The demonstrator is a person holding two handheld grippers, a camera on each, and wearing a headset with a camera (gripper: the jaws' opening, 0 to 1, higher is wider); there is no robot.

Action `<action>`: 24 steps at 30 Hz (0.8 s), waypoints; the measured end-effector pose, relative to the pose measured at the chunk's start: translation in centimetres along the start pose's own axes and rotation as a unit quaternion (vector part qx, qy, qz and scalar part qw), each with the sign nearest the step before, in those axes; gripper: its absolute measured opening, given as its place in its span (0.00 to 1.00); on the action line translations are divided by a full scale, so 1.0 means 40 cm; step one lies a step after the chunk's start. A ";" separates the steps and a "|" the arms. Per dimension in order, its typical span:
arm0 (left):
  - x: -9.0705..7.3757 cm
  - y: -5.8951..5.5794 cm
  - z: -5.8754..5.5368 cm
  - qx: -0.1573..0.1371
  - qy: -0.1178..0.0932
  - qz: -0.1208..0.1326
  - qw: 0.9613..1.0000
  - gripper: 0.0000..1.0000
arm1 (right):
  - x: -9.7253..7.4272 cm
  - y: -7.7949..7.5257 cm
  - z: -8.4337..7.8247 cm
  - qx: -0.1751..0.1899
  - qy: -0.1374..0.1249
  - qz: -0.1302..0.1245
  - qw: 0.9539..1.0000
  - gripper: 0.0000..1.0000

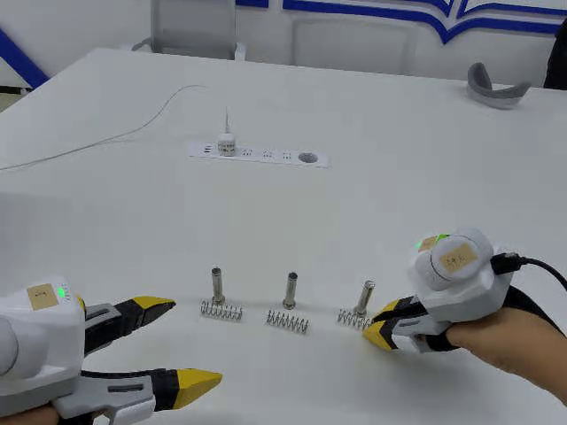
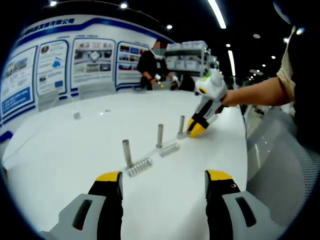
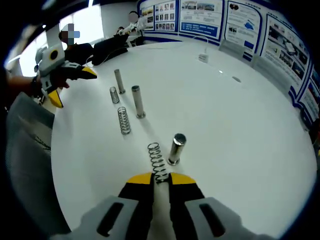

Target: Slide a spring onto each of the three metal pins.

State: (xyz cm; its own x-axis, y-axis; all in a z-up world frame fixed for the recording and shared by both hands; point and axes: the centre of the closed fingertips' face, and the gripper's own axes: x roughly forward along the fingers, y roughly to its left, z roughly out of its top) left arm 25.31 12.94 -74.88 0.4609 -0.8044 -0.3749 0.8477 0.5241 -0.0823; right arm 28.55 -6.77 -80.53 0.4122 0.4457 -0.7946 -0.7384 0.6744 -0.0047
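Silvery coiled spring [image 3: 157, 161] beside upright pin [image 3: 176, 148]

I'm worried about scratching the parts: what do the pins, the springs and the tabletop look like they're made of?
Pins: probably steel, with a dull grey shaft and a bright glint on the round tops. Springs: thin, silvery coiled wire, likely steel. Tabletop: smooth, white and faintly glossy, perhaps laminate, though the look leaves that open.

Near end of rightmost spring [image 3: 156, 159] hidden within the right gripper [image 3: 159, 179]
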 end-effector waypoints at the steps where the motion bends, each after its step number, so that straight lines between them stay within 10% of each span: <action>1: 0.000 0.000 -0.001 0.000 0.000 0.000 1.000 0.67 | 0.000 0.002 -0.001 0.001 0.001 0.002 1.000 0.12; 24: 0.045 -0.050 0.007 0.017 0.008 -0.039 0.999 0.63 | -0.030 0.049 0.015 -0.044 0.004 0.018 0.999 0.11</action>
State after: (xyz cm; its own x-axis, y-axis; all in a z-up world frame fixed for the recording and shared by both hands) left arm 24.53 10.37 -75.12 0.3891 -0.8379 -0.3827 0.8896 0.4496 -0.0800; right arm 26.93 -5.63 -79.21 0.3806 0.4628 -0.8006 -0.7962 0.6043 -0.0292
